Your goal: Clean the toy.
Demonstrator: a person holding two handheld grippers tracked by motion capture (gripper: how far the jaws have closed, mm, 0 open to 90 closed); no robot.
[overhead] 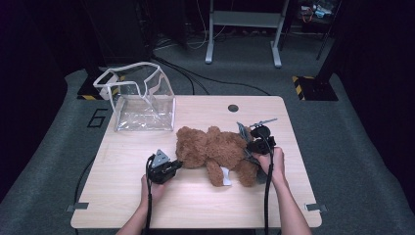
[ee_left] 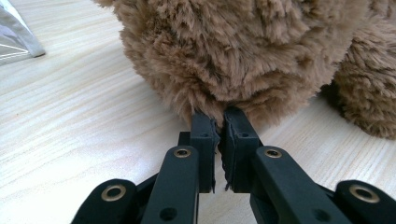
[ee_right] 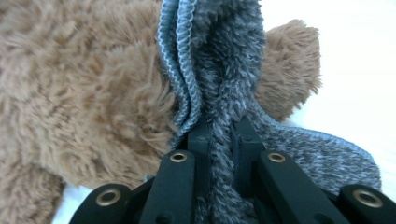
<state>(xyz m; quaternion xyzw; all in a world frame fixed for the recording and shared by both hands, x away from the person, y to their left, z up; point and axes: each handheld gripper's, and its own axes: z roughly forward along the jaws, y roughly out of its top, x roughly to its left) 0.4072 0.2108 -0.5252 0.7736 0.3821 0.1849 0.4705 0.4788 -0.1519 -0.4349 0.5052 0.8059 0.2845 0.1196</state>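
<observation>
Two tools are at work on one pale wooden worktop (overhead: 147, 196), and both have their jaws nearly together. Biggest thing on it is the brown teddy bear (overhead: 215, 152), lying flat at the centre, head end toward nine o'clock, legs toward four o'clock. At eleven o'clock from the bear stands a clear plastic bag (overhead: 142, 100) with a white rim, mouth open, well apart from the toy.

Left tool (overhead: 169, 169) sits at nine o'clock of the bear, held low over the wood. In the left gripper view, the left tool (ee_left: 218, 122) has its jaws pinched to a thin slit, and the tips are buried in the plush fur of the bear (ee_left: 233, 56), nipping a tuft of it.

Right tool (overhead: 254, 152) is at three o'clock of the bear, by its legs. In the right gripper view, the right tool (ee_right: 219, 135) is clamped on a grey knitted cloth (ee_right: 224, 70) with a ribbed blue-grey edge; the fabric runs straight up between the jaws, folded on itself, and lies against the bear's fur (ee_right: 84, 84).

Smallest now: a white label (overhead: 225, 177) at the bear's lower body, toward six o'clock; any print on it is too small to read. On the floor at nine o'clock of the bag, a painted "6" (overhead: 97, 118) reads clearly.
</observation>
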